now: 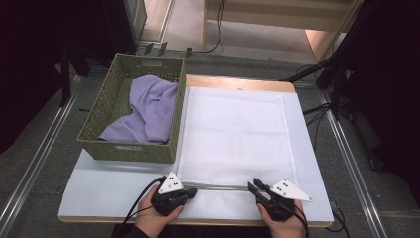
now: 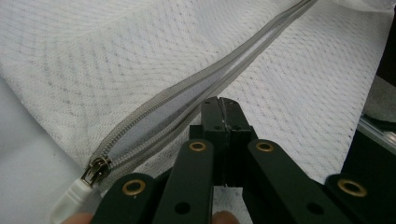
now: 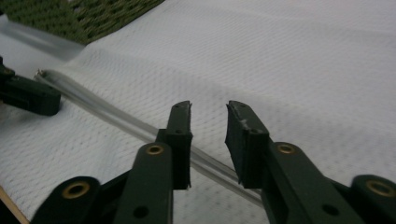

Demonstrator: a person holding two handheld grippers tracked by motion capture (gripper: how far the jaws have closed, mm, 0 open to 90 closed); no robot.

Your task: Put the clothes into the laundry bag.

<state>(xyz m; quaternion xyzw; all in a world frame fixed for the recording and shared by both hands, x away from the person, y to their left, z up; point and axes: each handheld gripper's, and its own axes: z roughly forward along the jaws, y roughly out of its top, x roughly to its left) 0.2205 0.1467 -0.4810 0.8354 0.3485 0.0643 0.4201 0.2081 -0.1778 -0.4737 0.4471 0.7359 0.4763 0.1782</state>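
Mesh bag (image 1: 233, 134) zipper (image 2: 196, 98), left gripper (image 1: 189, 191) jaws clamped, right gripper (image 1: 253, 185) parted

The pale blue worktop (image 1: 99, 191) carries a green woven basket (image 1: 106, 106) at its left, touching a flat white mesh laundry bag (image 1: 233, 134).

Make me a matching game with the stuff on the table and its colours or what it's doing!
Things:
1. mesh bag
2. basket
3. cloth
4. left tongs

Descriptions:
A. purple, lying in the basket
B. shut, tips at the zipper
C. white, spread flat on the table
D. green and woven

Pairs: 1-C, 2-D, 3-A, 4-B
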